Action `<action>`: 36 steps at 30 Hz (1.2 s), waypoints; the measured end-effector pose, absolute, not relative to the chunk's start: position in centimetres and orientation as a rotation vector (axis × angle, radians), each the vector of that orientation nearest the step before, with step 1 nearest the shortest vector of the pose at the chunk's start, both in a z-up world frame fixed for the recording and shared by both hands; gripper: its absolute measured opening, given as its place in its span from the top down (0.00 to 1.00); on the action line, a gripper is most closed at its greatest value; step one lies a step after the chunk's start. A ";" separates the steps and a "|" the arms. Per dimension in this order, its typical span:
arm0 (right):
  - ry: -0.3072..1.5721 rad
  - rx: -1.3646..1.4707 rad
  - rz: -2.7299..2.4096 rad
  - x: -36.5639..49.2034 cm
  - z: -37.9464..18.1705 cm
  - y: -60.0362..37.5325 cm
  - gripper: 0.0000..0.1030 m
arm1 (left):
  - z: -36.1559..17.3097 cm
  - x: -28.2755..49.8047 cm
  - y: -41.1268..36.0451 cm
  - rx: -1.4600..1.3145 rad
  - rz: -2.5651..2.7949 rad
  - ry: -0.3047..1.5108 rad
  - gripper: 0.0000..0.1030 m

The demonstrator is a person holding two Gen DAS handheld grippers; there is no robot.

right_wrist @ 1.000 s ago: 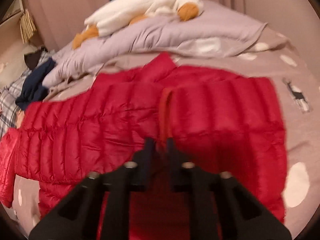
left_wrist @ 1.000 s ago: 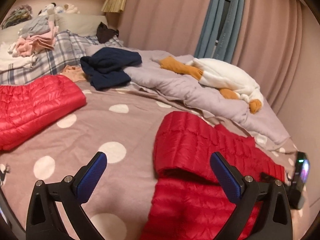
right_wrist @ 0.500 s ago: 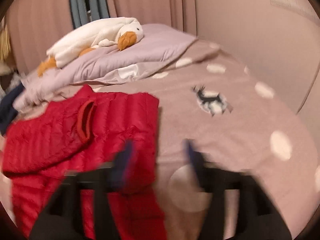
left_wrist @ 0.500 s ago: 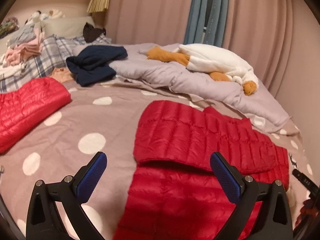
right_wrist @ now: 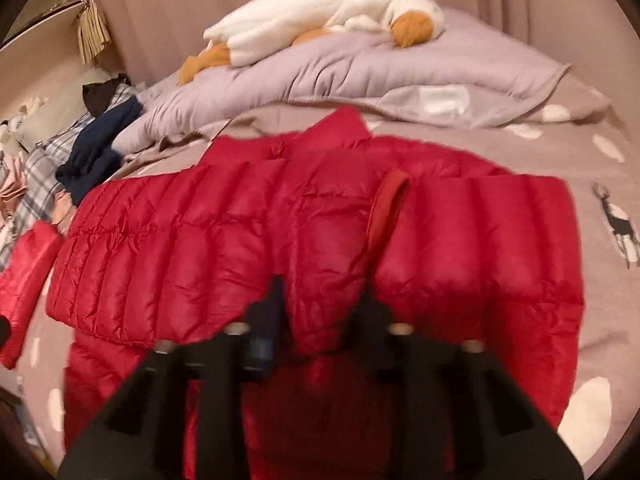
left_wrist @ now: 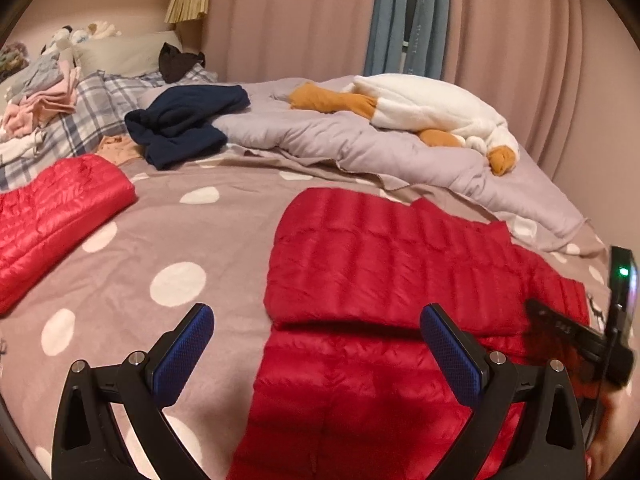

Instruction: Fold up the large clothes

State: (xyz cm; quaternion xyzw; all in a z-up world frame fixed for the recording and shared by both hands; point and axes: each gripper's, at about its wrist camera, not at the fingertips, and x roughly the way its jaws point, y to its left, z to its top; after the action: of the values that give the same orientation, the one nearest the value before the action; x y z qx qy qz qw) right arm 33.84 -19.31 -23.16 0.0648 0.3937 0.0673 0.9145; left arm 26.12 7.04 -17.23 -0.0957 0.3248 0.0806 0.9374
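Jacket: the red puffer jacket (left_wrist: 384,264) lies flat on the bed (left_wrist: 192,240), well toward its middle, where the spotted cover gives room to fold; one sleeve is laid across the body, which reads as a fold partly made.
Sleeve cuff: the cuff (right_wrist: 390,200) sits on top of the jacket's chest in the right wrist view, tucked inward so the outline narrows to a rectangle.
Left gripper: the left gripper (left_wrist: 316,356) hovers over the jacket's lower half with its blue pads wide apart and nothing between them, seemingly waiting for a hem to take.
Right gripper: the right gripper (right_wrist: 320,308) is low over the jacket, fingers partly parted with puffed fabric bulging between them; the view is blurred, so I cannot tell whether it is pinching the cloth or merely resting there.
Second jacket: another red jacket (left_wrist: 52,216) lies apart at the bed's left side, looking already folded and set aside.
Clutter: a navy garment (left_wrist: 184,128), a grey duvet (left_wrist: 360,148) and a plush goose (left_wrist: 432,112) sit at the far end, out of the folding area.
Likely next: bringing the hem up toward the collar.
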 end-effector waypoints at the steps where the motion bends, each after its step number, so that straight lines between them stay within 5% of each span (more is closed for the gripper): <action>1: 0.790 0.133 0.118 33.4 -22.8 -19.7 0.85 | -17.3 26.2 7.0 -0.200 0.164 0.667 0.01; 6: 0.689 0.061 0.030 29.7 -18.6 -23.6 0.85 | -17.1 25.7 6.1 -0.167 0.143 0.642 0.01; 8: 0.674 0.018 -0.050 28.4 -18.3 -25.1 0.78 | -17.4 25.7 5.8 -0.155 0.127 0.636 0.01; 10: 0.710 -0.009 -0.118 27.7 -19.2 -26.2 0.57 | -17.8 26.0 5.5 -0.168 0.098 0.655 0.01; 18: 0.716 0.016 -0.146 26.6 -19.2 -27.3 0.42 | -17.7 26.1 4.5 -0.132 0.055 0.595 0.02; 24: 0.638 0.001 -0.118 25.4 -17.7 -25.9 0.37 | -18.5 27.8 4.5 -0.110 0.041 0.645 0.48; 26: 0.649 0.014 -0.111 25.5 -17.8 -25.8 0.37 | -19.1 28.3 4.2 -0.077 0.039 0.665 0.62; 32: 0.637 0.017 -0.046 25.8 -18.6 -25.1 0.40 | -20.7 29.6 3.9 -0.080 -0.027 0.697 0.65; 34: 0.690 0.005 0.009 26.7 -19.8 -24.7 0.70 | -22.3 30.6 3.4 -0.050 -0.030 0.759 0.65; 36: 0.749 -0.021 -0.034 27.6 -21.4 -24.6 0.78 | -23.6 31.2 3.1 -0.043 -0.043 0.804 0.66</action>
State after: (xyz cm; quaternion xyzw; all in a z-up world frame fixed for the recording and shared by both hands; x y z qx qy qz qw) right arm 27.58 -24.57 -21.38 -0.0100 0.3659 -0.0167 0.9304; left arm 31.22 3.10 -23.60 -0.0210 0.3914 -0.0211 0.9197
